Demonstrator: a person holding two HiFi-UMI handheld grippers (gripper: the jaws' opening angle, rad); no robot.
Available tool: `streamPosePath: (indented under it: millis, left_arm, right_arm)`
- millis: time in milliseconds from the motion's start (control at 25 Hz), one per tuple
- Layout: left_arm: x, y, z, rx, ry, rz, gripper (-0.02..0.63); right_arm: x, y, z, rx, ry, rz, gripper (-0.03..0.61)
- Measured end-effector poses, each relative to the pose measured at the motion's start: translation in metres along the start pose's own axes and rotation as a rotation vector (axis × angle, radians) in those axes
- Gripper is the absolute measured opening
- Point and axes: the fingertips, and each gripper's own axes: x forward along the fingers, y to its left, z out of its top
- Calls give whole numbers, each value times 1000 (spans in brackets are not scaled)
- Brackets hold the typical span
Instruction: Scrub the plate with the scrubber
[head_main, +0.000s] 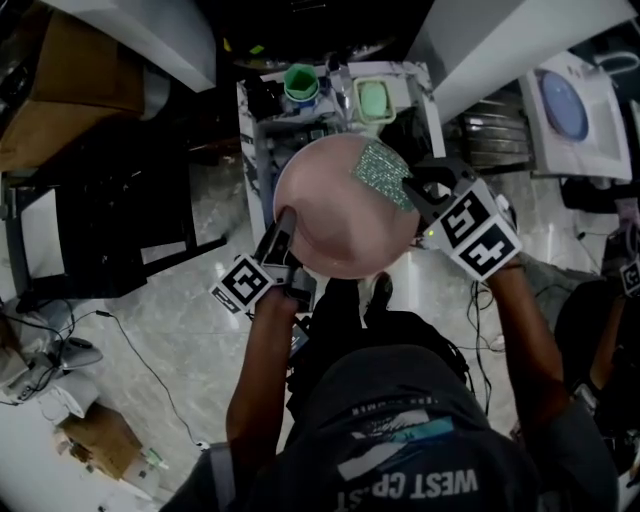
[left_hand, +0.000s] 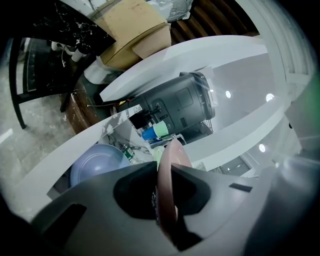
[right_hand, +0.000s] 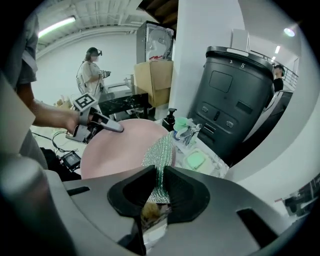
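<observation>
**Status: plate and scrubber**

1. Left tongs (head_main: 283, 222): clamped on the rim of the pink plate (head_main: 340, 210) at its lower-left edge. In the left gripper view the rim runs edge-on betw. the two pads, both pressing on it.
2. Plate position: held clear of the tabletop (head_main: 250, 125), in front of the person's chest, with its face turned up toward the head camera. It is tilted, not level.
3. Right tongs (head_main: 415, 190): closed on the scrubber (head_main: 382, 172) (a silvery-green mesh pad). In the right gripper view the mesh is pinched in the narrow gap betw. the pads and fans out ahead of them.
4. Scrubber position: lies flat against the plate's face, upper-right sector, near the rim. The rest of the face is uncovered.
5. Tongs relation: the two sets sit on opposite sides of the plate, well apart. Each marker cube faces the head camera.
6. Surroundings, ref. only:
   - Green cup (head_main: 300, 83) on the tabletop beyond the plate.
   - Pale green block in a white dish (head_main: 372, 100) just right of the cup.
   - Large dark bin (right_hand: 235, 100) behind the tabletop.
   - Lavender plate (left_hand: 95, 162) lower down, left of the pink one in the left gripper view.
   - Second person (right_hand: 90, 70) standing in the background.
</observation>
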Motion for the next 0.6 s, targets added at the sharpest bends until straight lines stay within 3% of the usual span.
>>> streamPosePath:
  millis: [200,400,600]
  left_arm:
    - [3,-3,-4,-6,13,18,32]
    - [7,-12,-11,-3,31,-18,34]
    - [-1,-11,-15,4,47,24,34]
  right_arm:
    - [-14,58,-13,-52,33,114,87]
    - [-4,117,-4,-157,25,243,88]
    - [12,110,18,-203,0,231,89]
